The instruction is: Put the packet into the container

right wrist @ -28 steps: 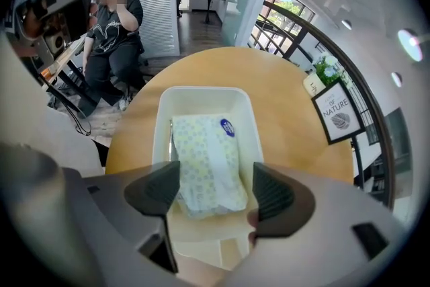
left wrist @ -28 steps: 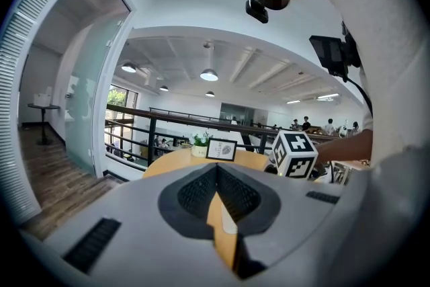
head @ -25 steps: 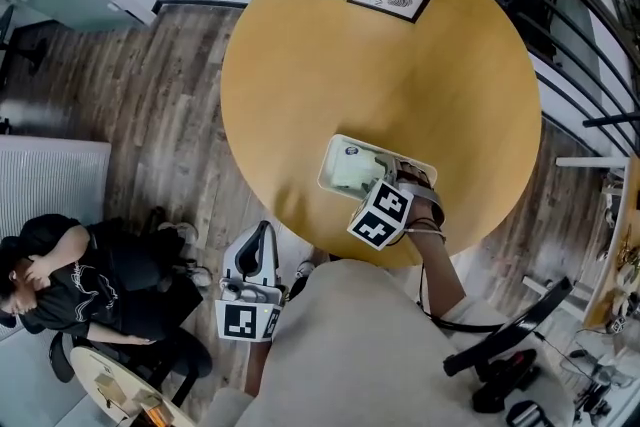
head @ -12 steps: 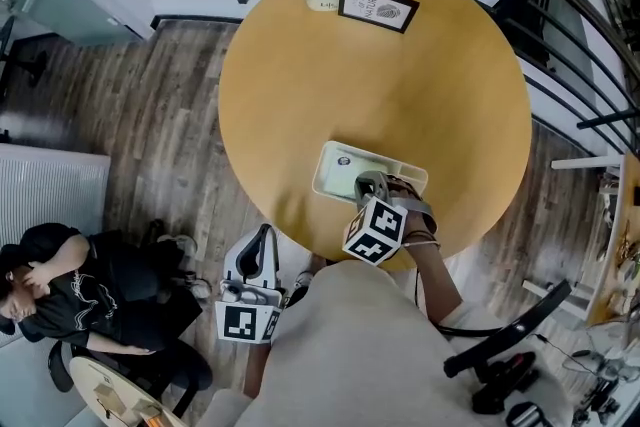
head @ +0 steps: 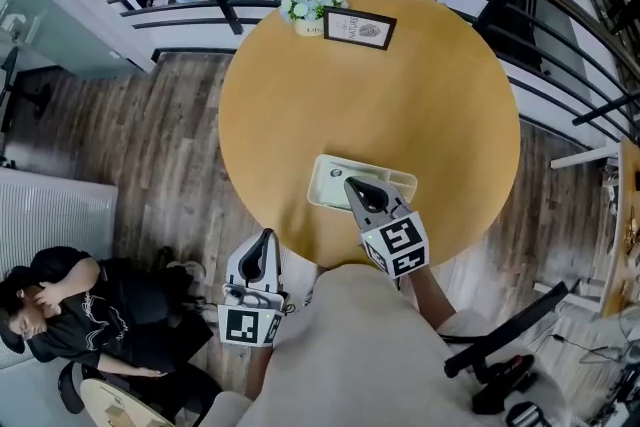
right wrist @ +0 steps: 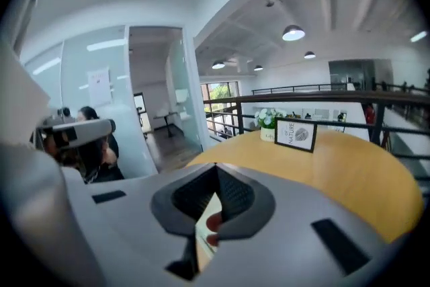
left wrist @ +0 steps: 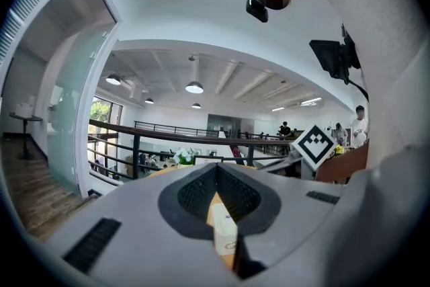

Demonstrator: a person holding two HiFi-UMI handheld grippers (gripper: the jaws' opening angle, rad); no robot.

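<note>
Two grippers show, both with jaws closed on nothing. The left gripper [head: 262, 245] hangs off the near edge of the round wooden table [head: 400, 95]. On the table, the shallow white rectangular container [head: 400, 178] holds the pale green packet [head: 333, 187], lying flat inside. The right gripper [head: 352, 185] sits over it and partly hides it. The task looks done; only withdrawal is left.
</note>
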